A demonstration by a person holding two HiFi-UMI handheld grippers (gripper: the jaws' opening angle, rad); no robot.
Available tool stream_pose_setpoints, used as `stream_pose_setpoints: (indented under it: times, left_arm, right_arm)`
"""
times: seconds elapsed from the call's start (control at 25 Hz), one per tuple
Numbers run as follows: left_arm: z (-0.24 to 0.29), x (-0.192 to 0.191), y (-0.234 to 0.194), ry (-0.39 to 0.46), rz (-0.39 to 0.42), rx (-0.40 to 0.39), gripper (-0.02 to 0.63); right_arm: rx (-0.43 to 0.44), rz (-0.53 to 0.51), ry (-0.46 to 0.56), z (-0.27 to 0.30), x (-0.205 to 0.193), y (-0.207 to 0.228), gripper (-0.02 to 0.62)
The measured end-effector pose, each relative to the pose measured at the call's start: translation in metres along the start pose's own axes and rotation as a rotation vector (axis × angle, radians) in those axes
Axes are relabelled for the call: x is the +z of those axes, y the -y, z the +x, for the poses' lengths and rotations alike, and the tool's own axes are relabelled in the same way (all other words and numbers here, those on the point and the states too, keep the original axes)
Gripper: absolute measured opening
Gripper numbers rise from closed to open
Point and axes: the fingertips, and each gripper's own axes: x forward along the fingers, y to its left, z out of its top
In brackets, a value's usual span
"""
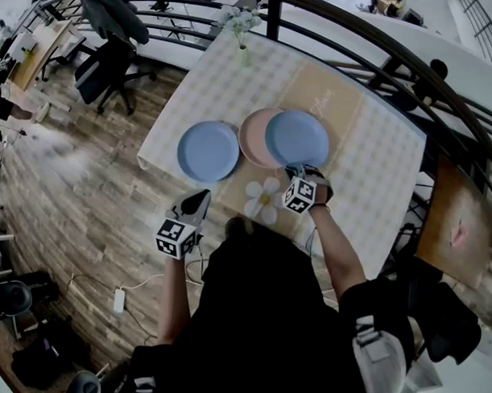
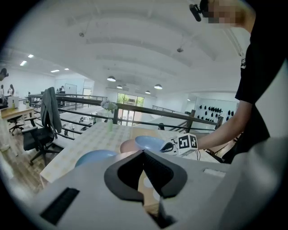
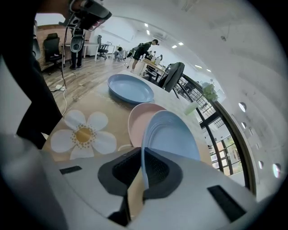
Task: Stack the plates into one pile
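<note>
My head camera looks steeply down on the whole tabletop (image 1: 376,156). The left gripper (image 1: 197,202) camera sits low off the near edge, facing across toward the railing (image 2: 85,111). The right gripper (image 1: 298,171) camera hugs the tilted blue plate (image 3: 173,134). All three share the pink plate (image 1: 250,142).

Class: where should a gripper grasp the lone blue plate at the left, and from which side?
Likely the near rim of the lone blue plate, with the left gripper from the table's near edge. It lies flat, so only the upturned rim can be pinched, and the pink plate crowds its right side.
</note>
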Motion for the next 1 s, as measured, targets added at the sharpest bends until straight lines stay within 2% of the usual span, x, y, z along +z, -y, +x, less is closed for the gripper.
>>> stream_pose_setpoints:
  times: [0.28,0.6,1.0]
  left_arm:
    - [-0.006,-0.014,-0.002,-0.012,-0.039,0.052,0.0]
    - [-0.019,-0.023,-0.002,-0.019,-0.057,0.122,0.0]
    - [-0.032,-0.022,-0.002,0.005,-0.084,0.199,0.0]
  right_arm:
    - [0.017,-0.173,0.04,0.017,0.025,-0.012,0.017]
    - [0.053,-0.217,0.086,0.029,0.046,-0.018,0.017]
    - [0.097,-0.26,0.095,0.039,0.045,-0.022,0.018]
